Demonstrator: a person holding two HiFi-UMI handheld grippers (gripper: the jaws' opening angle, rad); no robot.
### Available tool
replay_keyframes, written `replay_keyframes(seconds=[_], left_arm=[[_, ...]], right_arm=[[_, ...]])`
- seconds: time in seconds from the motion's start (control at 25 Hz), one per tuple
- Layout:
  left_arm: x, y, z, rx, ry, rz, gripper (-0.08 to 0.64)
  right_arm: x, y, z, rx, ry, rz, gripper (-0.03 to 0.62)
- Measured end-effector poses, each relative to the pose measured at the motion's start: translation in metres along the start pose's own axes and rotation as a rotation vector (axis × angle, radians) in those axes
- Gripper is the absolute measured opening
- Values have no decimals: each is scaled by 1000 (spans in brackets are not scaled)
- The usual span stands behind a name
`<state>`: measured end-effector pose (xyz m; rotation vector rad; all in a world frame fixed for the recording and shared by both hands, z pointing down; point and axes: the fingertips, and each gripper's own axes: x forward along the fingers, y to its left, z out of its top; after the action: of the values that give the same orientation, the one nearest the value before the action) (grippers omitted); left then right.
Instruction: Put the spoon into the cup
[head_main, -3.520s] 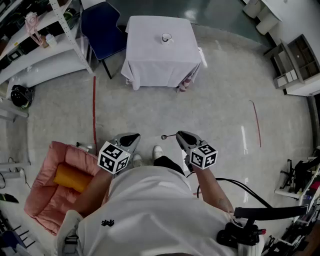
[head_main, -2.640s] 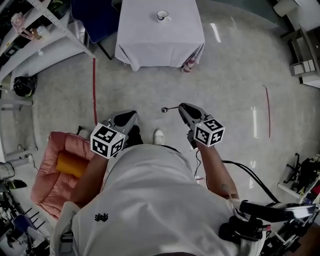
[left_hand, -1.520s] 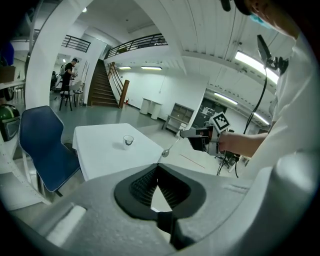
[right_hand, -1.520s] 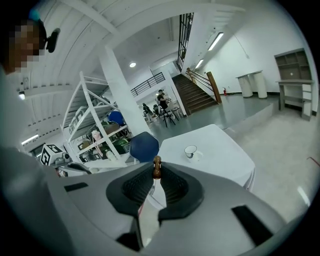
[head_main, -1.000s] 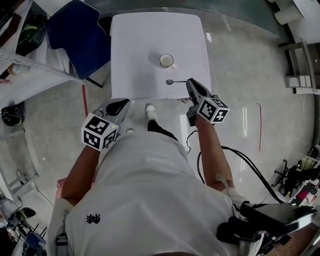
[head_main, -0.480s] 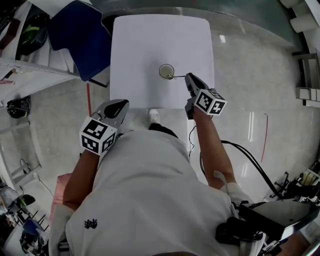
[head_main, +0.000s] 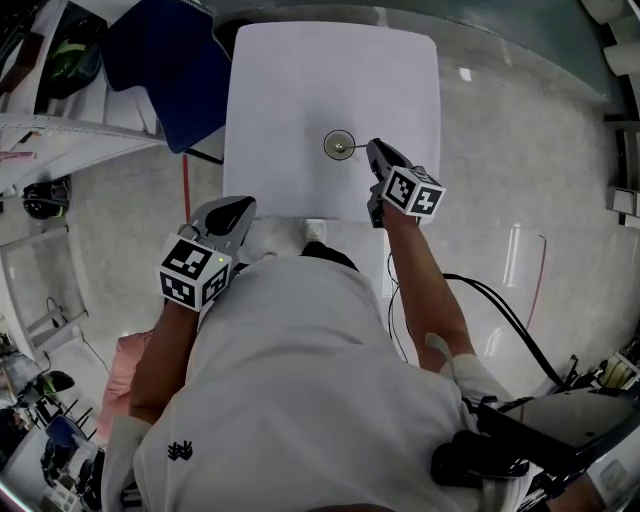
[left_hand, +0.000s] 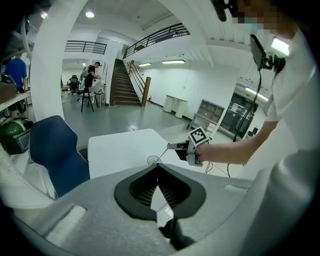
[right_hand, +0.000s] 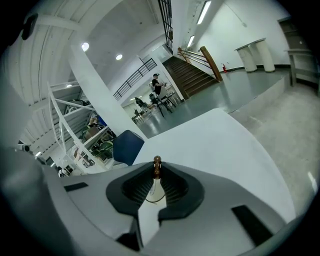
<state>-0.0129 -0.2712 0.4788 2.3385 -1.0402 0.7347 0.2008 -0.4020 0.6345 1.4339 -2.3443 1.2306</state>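
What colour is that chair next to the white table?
Dark blue. The padded chair shows best in the left gripper view.

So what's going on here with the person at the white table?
A person stands at a white table, a gripper in each hand. The right gripper is shut on a spoon, whose bowl sits at the mouth of the cup, apparently dipping inside, not yet released. The left gripper hangs shut and empty by the table's near edge.
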Motion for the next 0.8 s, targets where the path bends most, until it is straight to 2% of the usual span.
replay_keyframes(seconds=[0.8], left_arm=[[12,7,-2,-23,45,35,11]], right_arm=[[44,-26,-38,24,79,-1,49]])
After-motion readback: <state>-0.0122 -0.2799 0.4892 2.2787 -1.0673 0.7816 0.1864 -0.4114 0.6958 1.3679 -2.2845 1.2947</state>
